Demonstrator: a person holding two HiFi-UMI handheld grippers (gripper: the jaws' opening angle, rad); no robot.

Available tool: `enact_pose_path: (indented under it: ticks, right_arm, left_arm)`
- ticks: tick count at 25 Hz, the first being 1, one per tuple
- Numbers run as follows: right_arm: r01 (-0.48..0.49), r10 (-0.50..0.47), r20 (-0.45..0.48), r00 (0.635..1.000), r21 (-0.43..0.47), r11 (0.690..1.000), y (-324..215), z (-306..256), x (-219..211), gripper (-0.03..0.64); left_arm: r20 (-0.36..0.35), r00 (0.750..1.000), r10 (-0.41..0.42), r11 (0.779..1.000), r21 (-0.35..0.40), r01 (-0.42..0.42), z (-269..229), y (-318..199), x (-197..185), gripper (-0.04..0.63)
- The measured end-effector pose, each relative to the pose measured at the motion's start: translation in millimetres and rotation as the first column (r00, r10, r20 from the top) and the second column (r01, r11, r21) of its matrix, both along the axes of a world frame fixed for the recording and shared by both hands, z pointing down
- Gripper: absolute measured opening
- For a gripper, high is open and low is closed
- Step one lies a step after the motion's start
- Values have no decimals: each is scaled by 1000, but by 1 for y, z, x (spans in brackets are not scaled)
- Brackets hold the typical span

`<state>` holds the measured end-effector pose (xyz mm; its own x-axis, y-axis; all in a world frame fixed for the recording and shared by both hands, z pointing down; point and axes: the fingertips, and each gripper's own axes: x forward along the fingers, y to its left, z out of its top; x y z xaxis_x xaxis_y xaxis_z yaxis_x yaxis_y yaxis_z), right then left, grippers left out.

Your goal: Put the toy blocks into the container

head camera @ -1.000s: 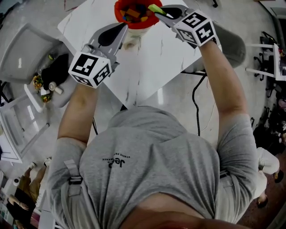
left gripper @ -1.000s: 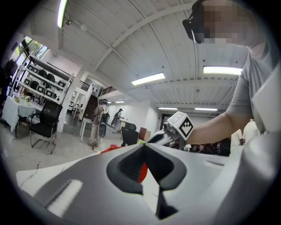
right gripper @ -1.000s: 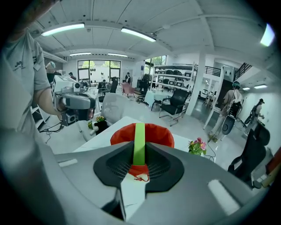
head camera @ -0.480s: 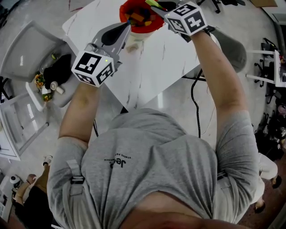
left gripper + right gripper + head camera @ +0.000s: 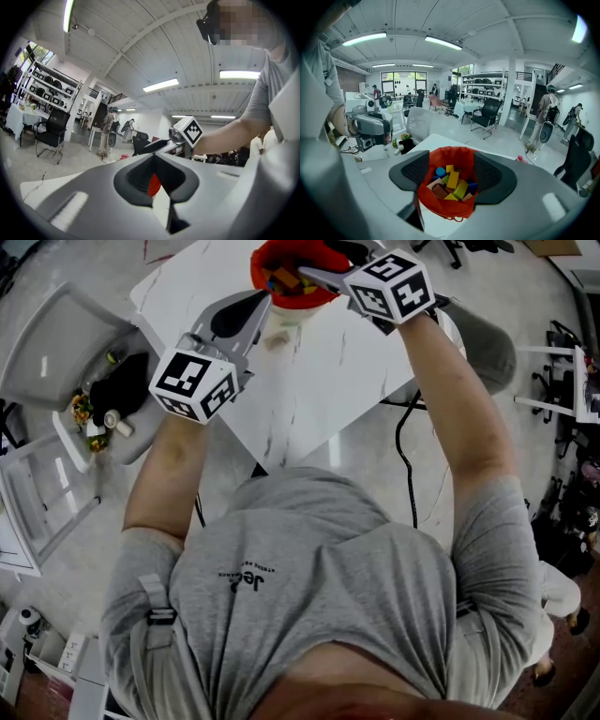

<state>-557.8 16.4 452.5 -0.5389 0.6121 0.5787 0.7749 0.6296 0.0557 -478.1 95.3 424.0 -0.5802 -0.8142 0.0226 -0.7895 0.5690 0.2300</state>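
Note:
A red fabric container stands at the table's far end and holds several coloured toy blocks. My right gripper hovers right above it. Its jaws are opening, and in the right gripper view nothing sits between the pads, only the container below them. My left gripper is shut, with its tips beside the container's near-left rim. In the left gripper view only a thin slit shows between the jaws, with a sliver of red in it. I cannot tell whether it touches the rim.
The white marbled table runs diagonally. A grey chair with a black bag and small toys stands to its left, another grey chair to its right. A black cable trails on the floor. People and office chairs are far behind.
The right gripper carried a yellow-green block over the container; now its jaws stand apart and the block is gone from them. The left gripper stayed put.

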Motion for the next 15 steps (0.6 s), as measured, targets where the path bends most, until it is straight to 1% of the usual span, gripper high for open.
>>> enact_pose_path:
  ticks: [4,6,7,9,10,12,13,14,15]
  right_arm:
    - [10,-10,-11,1000,-13,1000,4,1,11,275]
    - [34,-35,-24,999,-47,998,12,-1,24,273]
    - [63,-65,-35,997,-74,995,19,-1,35,273]
    - [152,-160,-62,985,-122,981,38,2,66,273]
    - [198,-208,-77,975,-122,973,46,10,82,273]
    - [260,-266,-117,957,-64,964,57,38,109,273]
    - [265,-266,-142,953,-25,964,59,57,117,273]
    - [247,-242,-171,955,5,969,59,75,122,273]
    - [204,-196,-203,959,21,979,57,93,124,273]
  left_arm:
    - [0,1000,6,1000,3,-6,0,-3,2,57]
    - [3,1000,7,1000,7,-8,0,-2,4,57]
    - [3,1000,7,1000,10,-7,0,0,6,57]
    - [-5,1000,6,1000,14,-6,2,3,10,57]
    - [-11,1000,6,1000,14,-6,5,5,12,57]
    - [-25,1000,4,1000,9,-4,12,9,17,57]
    - [-32,999,1,1000,5,-1,16,12,19,55]
    - [-40,999,-3,1000,1,3,21,14,22,57]
    - [-48,999,-8,1000,-2,7,26,17,24,57]
